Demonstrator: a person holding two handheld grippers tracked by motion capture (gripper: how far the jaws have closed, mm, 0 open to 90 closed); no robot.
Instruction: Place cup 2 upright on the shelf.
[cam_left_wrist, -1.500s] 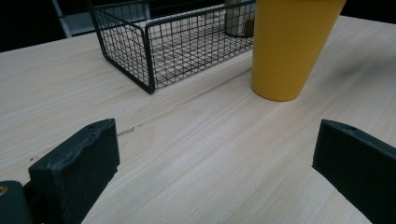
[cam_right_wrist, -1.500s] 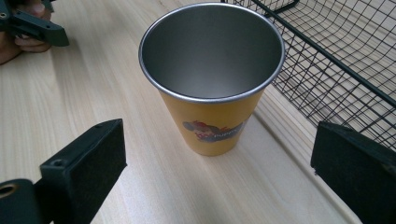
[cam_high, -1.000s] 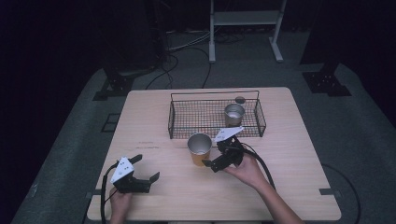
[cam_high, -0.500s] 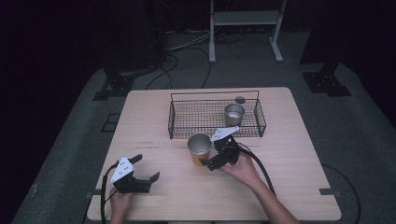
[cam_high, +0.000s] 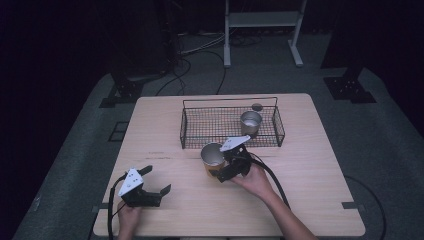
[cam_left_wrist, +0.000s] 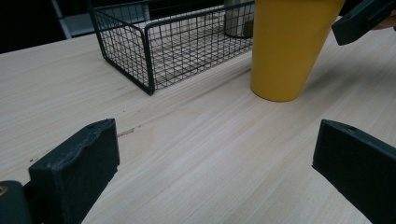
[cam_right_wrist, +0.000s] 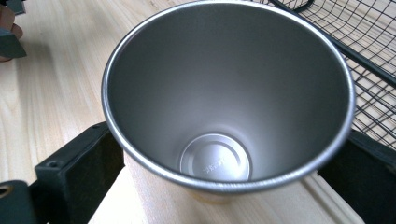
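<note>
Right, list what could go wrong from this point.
The right gripper has its jaws on either side of the yellow cup, whose walls taper, so it might slip when lifted. The wire basket stands close behind, so its rim could catch the cup. A steel cup already inside narrows the landing room.

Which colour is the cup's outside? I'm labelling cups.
Yellow; the cup shows it best in the left gripper view.
</note>
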